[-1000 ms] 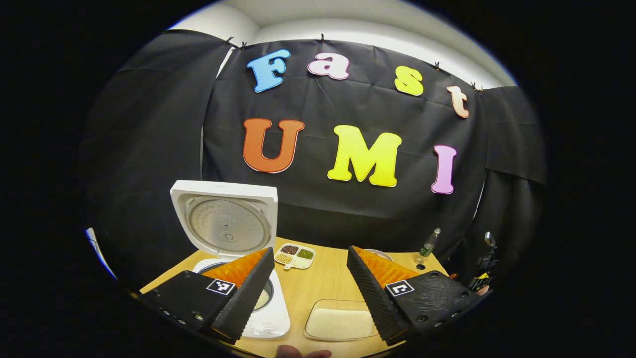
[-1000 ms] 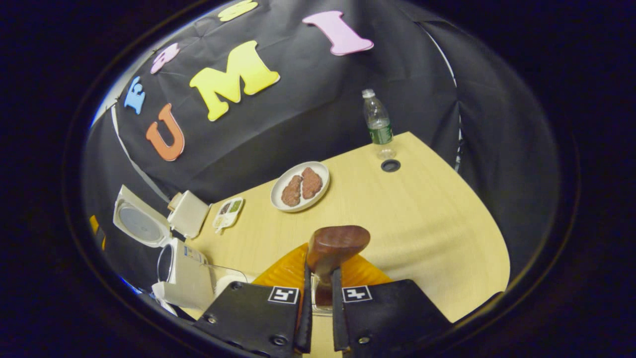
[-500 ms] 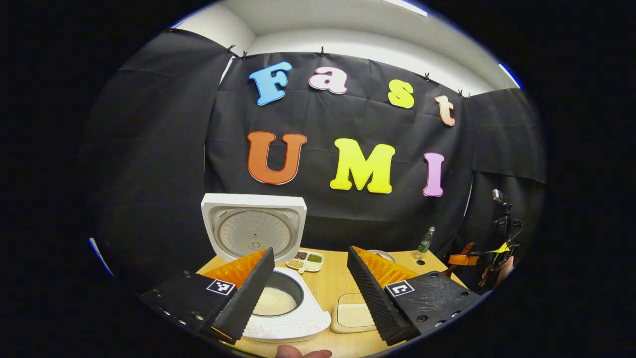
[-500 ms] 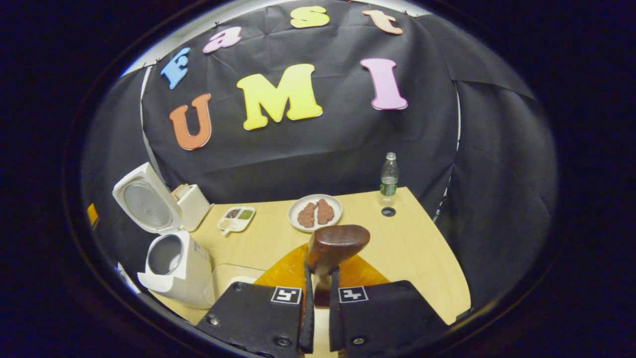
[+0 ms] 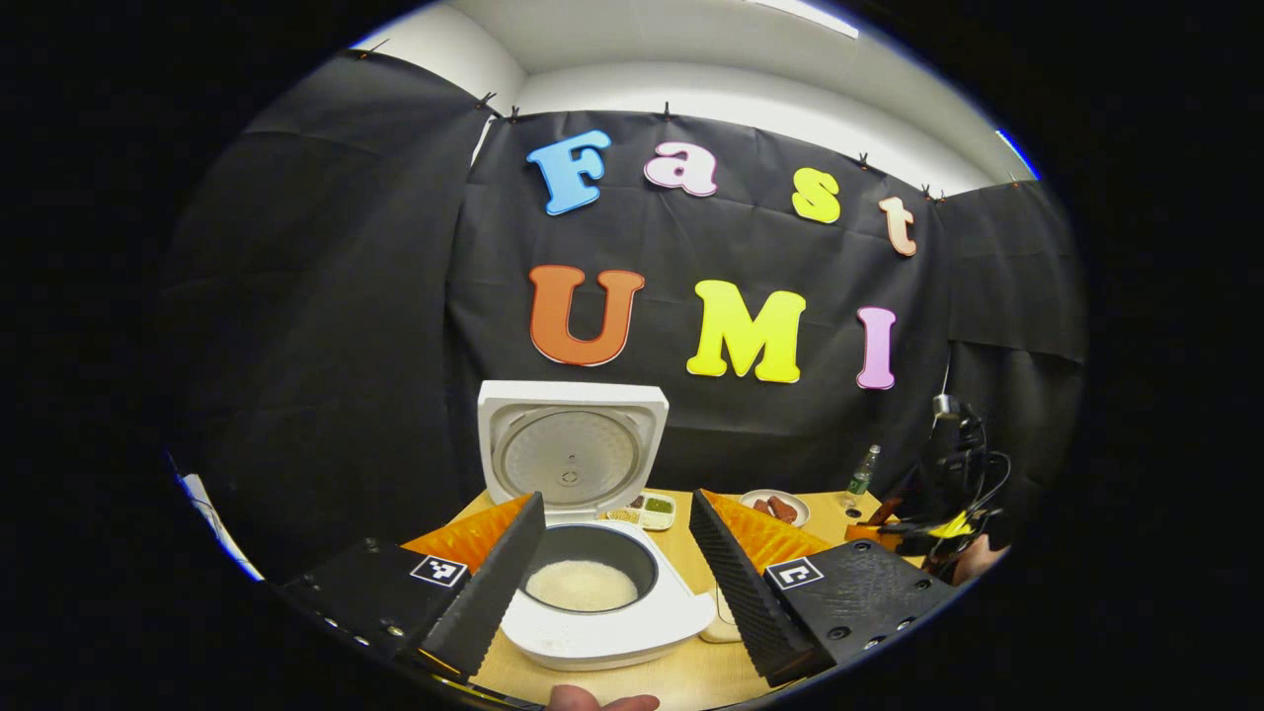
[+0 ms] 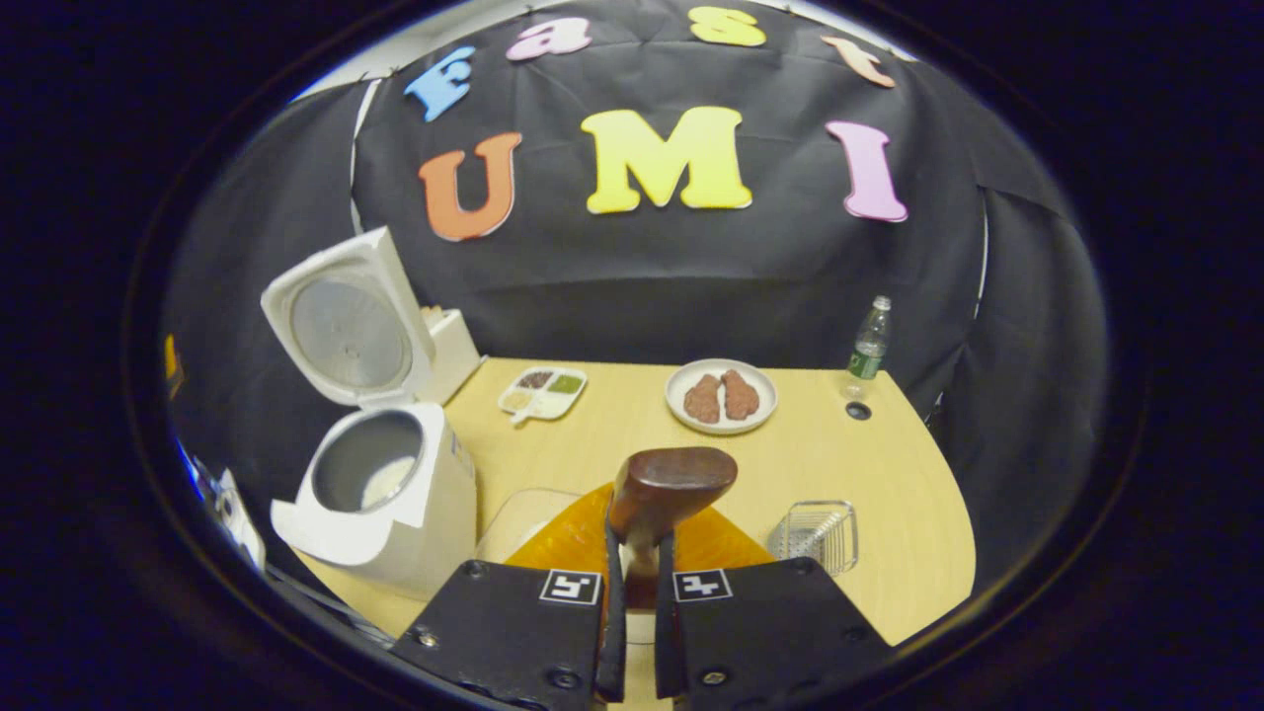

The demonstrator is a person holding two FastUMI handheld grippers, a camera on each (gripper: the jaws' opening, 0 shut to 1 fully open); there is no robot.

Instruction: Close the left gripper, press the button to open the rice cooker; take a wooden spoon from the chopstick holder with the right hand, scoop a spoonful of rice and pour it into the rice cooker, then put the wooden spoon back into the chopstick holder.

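Black-curtained booth, pale wooden counter (image 6: 632,434). Right claw (image 6: 632,553) clamped on wooden spoon (image 6: 671,484), bowl looks empty. Left claw (image 5: 617,553) spread wide, holding nothing. Beyond it, rice cooker (image 5: 602,602), lid up, rice in the pot. Opening and pouring judged done. Left to do: spoon back into the chopstick holder (image 6: 815,533), just right of the right claw.

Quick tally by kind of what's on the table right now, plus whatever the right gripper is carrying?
Rice cooker, lid open: 1
Wooden spoon, held in the right gripper: 1
Plate with brown food: 1
Divided dish: 1
Bottle: 1
Wire holder: 1
Clear rice tray: 1
Total: 7
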